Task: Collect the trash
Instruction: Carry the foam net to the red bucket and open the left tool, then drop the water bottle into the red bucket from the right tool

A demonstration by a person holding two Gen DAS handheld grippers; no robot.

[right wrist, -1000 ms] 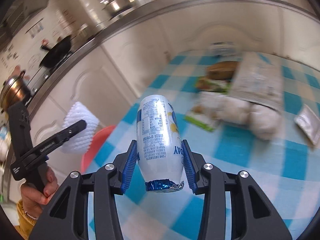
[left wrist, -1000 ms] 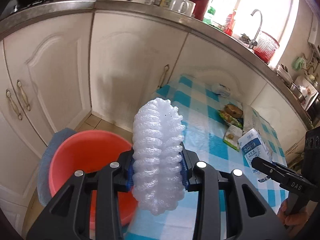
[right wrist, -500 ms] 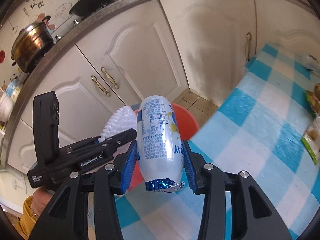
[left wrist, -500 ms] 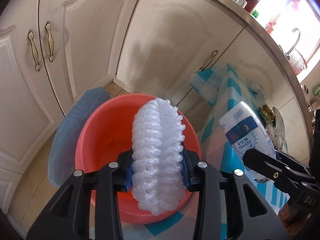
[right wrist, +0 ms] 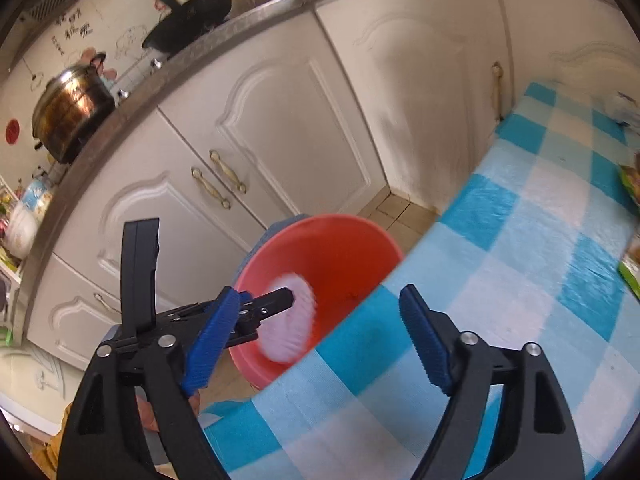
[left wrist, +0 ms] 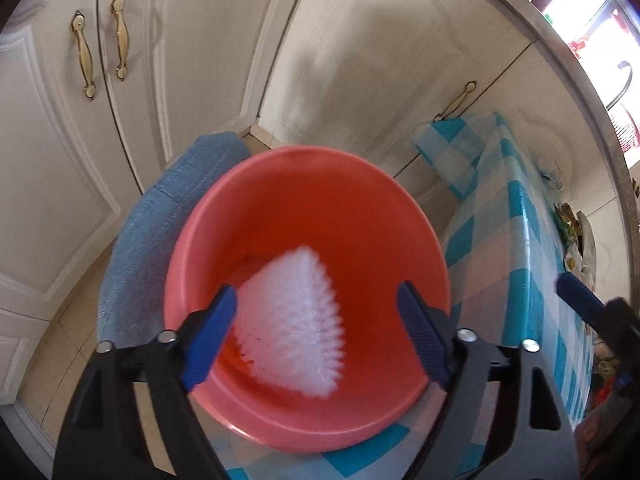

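Observation:
A red plastic basin (left wrist: 360, 208) stands on the floor beside the checked table. A white foam fruit net (left wrist: 292, 320) is inside it, blurred, free of my fingers. My left gripper (left wrist: 316, 324) is open above the basin. My right gripper (right wrist: 316, 328) is open and empty over the table's edge; the basin (right wrist: 340, 248) and foam net (right wrist: 288, 320) show beyond it, with the left gripper (right wrist: 276, 304) in front of them. The white bottle it held is not in view in either frame.
A blue cloth (left wrist: 160, 240) lies under the basin. White cabinet doors (left wrist: 200, 60) stand behind it. The blue-checked tablecloth (right wrist: 520, 260) carries wrappers (right wrist: 630, 176) at its far right. A pot (right wrist: 72, 108) and a wok (right wrist: 192, 20) sit on the counter.
Both grippers have opened. The foam net has dropped from the left gripper into the basin. The white bottle has left the right gripper and is out of view.

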